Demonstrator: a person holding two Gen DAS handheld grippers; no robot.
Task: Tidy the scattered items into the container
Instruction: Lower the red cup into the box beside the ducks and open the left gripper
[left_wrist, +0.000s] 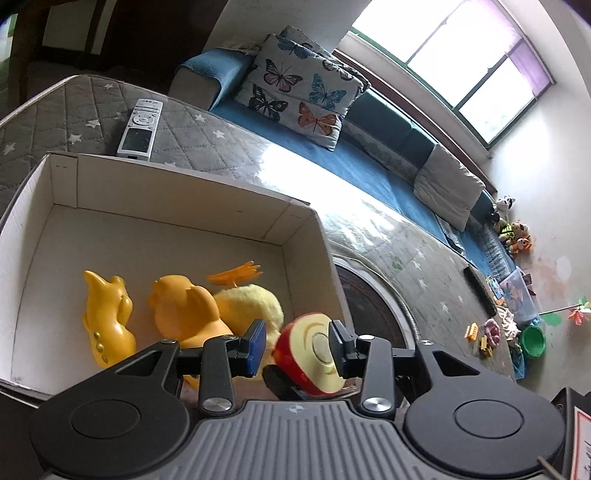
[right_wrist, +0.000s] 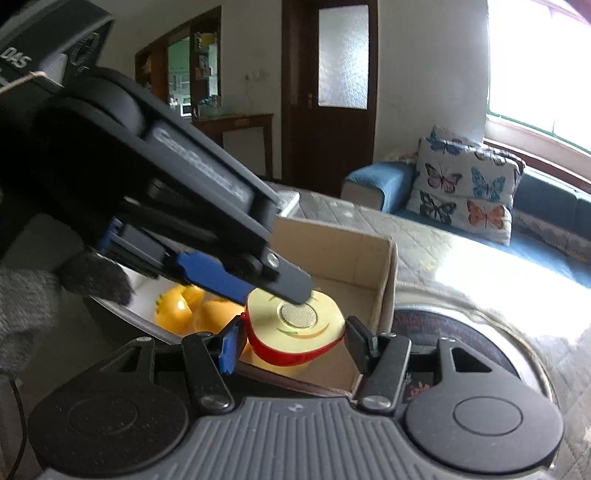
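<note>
A toy apple half (left_wrist: 310, 350) with red skin and a cream cut face hangs over the near right corner of a white cardboard box (left_wrist: 166, 206). My right gripper (right_wrist: 291, 341) is shut on it (right_wrist: 295, 328). My left gripper (left_wrist: 297, 345) is open around the same apple half, one black finger (right_wrist: 291, 282) resting on its cut face. Inside the box lie two yellow plastic toys (left_wrist: 107, 317) (left_wrist: 184, 310) and a yellow plush duck (left_wrist: 251, 299).
The box stands on a grey quilted, star-patterned table cover (left_wrist: 207, 144). A white remote (left_wrist: 140, 127) lies behind the box. A blue sofa (left_wrist: 369, 166) with a butterfly cushion (left_wrist: 299, 88) is beyond. Toys (left_wrist: 517, 325) litter the far floor. A round dark tray (right_wrist: 454, 343) sits right of the box.
</note>
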